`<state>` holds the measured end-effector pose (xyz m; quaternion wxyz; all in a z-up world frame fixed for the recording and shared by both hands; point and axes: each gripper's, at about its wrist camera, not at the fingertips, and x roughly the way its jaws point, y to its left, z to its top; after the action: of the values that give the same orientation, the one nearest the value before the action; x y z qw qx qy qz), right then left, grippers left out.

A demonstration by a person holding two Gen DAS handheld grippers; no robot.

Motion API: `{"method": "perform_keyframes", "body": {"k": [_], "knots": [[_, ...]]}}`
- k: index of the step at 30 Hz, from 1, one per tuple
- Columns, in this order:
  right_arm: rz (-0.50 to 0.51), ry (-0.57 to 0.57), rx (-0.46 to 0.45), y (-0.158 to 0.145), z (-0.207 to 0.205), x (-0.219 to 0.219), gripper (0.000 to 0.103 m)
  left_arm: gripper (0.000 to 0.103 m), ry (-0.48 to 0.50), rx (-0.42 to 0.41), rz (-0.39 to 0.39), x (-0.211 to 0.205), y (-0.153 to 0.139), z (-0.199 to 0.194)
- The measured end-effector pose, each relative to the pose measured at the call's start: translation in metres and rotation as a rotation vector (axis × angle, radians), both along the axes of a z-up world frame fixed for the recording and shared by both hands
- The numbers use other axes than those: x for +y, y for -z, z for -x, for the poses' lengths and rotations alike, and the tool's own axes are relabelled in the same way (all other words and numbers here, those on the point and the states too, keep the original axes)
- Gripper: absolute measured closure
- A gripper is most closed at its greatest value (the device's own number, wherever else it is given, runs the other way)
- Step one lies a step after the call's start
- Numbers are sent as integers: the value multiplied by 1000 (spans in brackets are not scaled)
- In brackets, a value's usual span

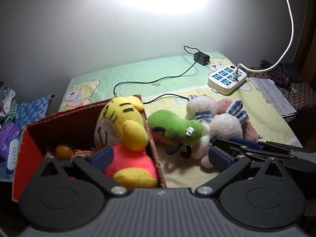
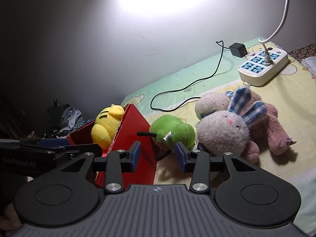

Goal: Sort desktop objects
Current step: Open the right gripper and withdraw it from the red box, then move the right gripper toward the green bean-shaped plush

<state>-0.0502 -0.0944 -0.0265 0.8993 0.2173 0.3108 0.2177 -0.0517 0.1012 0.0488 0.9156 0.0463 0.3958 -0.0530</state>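
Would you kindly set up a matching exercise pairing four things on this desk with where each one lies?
Things:
1. yellow tiger plush
2. green plush
3. power strip
4. white rabbit plush

Places:
A. far right, white cable plugged in
B. lying on a pink plush
C. inside the red box
D. just outside the box's right wall

Pairs: 1-C, 2-D, 3-A, 4-B

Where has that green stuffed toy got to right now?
The green plush toy lies on the bear-print mat, just outside the red box, between the box's wall and the white bunny plush.
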Motion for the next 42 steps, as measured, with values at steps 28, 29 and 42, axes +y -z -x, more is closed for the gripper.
{"method": "perform_keyframes", "body": {"k": [28,29,42], "knots": [[-80,70,85,21,-25,-91,60,1,212,131,158,-76,62,-20],[-90,41,78,18,-31,-88,60,1,209,131,167,-75,63,-21],[130,-426,76,10,-118,4,49,1,188,169,166,-72,89,-29]]}}
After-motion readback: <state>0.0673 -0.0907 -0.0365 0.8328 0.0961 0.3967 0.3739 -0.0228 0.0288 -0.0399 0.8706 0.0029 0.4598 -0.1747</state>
